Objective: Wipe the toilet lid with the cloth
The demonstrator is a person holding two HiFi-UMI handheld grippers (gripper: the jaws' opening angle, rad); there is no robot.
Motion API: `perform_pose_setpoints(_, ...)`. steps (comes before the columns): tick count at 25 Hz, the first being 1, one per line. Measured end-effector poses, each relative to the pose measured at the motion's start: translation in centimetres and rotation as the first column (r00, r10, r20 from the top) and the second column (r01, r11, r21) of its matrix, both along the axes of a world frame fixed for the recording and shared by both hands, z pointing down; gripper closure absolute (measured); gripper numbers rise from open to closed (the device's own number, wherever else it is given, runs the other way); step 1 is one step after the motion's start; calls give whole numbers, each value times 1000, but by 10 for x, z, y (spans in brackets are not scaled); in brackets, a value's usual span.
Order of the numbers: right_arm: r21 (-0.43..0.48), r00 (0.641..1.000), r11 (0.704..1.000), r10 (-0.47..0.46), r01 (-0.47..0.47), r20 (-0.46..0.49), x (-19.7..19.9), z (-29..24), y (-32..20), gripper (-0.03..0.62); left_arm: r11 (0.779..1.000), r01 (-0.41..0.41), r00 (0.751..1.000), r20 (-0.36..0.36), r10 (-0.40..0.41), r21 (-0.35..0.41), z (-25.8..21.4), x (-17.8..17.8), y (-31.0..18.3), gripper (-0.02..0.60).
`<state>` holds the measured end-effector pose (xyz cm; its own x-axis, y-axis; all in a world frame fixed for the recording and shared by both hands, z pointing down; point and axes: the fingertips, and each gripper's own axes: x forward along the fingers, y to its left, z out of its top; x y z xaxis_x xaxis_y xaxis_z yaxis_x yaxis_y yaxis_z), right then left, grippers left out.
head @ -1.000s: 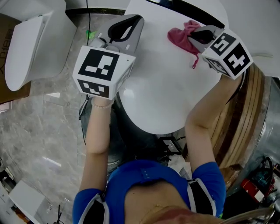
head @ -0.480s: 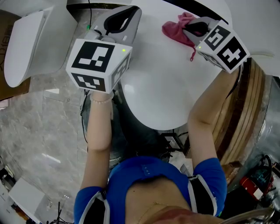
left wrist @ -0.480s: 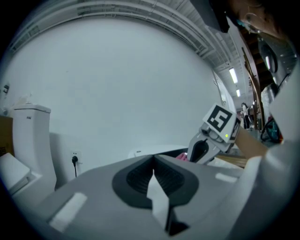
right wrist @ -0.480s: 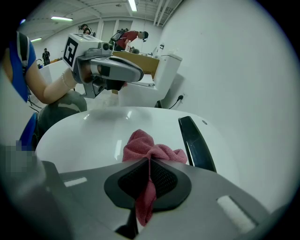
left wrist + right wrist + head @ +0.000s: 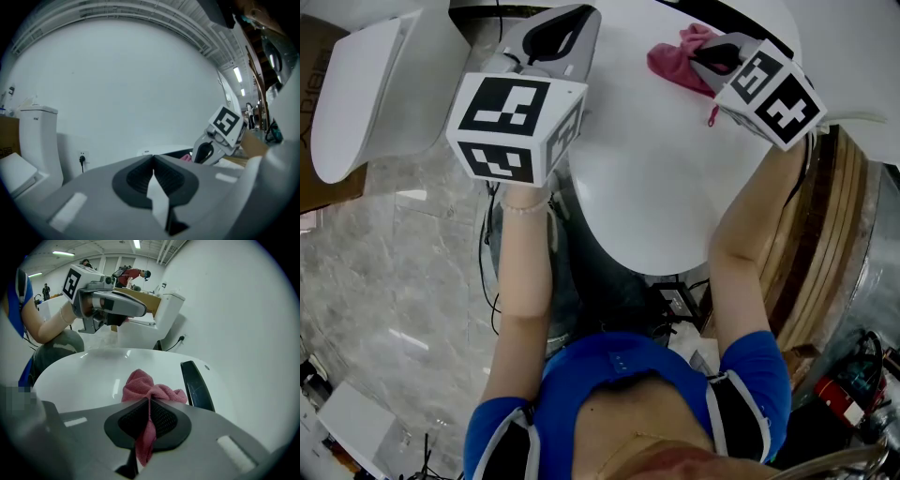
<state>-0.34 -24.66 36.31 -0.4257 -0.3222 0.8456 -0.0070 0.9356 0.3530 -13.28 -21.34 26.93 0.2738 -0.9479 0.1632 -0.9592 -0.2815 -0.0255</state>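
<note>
My left hand-held gripper [image 5: 153,159] is closed on nothing, at the left edge of the white lid [image 5: 656,187]. The pink cloth [image 5: 143,383] sits bunched on the lid's far end, pinched tight between the jaws of my right hand-held gripper [image 5: 149,404].

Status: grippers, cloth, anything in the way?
Right gripper shut on cloth, cloth on lid, far end. Left gripper shut, empty, by lid's left edge. Nothing blocking.

No legible text; mark on toilet tank [image 5: 38,117], print on cardboard box [image 5: 5,151] unreadable.
</note>
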Motion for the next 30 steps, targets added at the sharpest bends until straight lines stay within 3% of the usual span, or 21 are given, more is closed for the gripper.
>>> perform_pose_setpoints(13,19,1000,1000,-10,11,-25,-35,3,8,583,1000,26,998,-60,-25,16,-6,-21,2,580)
perform_pose_setpoints(23,-15,999,999,-34,34,-3,-59,4,12,583,1000,27,998,-60,-26,10,-5,-26,-1,580)
perform_pose_setpoints(30,11,997,997,-72,72,-7,-72,4,16,583,999,41,998,-52,-42,-7,-2,-29,-1,580)
